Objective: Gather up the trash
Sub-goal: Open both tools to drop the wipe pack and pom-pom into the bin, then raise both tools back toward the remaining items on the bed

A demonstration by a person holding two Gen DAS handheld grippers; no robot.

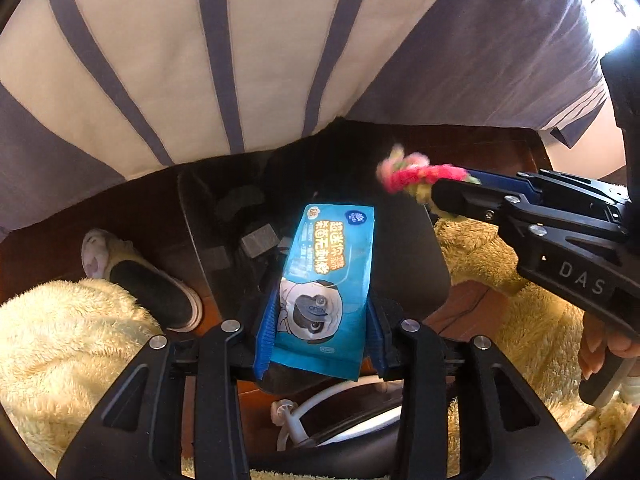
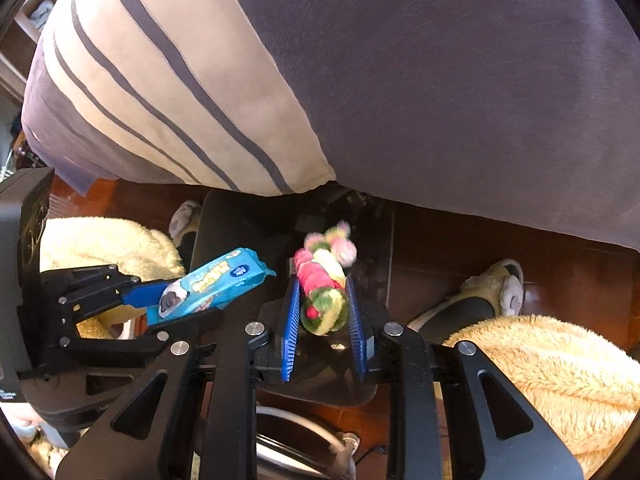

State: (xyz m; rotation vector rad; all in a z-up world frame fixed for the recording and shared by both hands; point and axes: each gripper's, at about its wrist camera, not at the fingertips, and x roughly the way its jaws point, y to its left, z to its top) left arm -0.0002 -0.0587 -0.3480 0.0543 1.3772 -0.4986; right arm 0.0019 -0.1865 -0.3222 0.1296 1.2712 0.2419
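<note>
Blue foil wipes pack (image 1: pixel 326 280), light, crinkly, slippery, pinched near its lower end by left gripper (image 1: pixel 320 332) fingers above black bin (image 1: pixel 408 248); fuzzy pink-green braid (image 2: pixel 324 288), soft, squashy, clamped mid-length by right gripper (image 2: pixel 324 320) fingers.

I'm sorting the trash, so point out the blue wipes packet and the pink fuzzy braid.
blue wipes packet (image 1: pixel 328 276), left wrist view, middle of its printed face.
pink fuzzy braid (image 2: pixel 323 286), right wrist view, middle of the braid.

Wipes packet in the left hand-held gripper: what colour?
Light blue wipes packet with yellow lettering; left wrist view.
</note>
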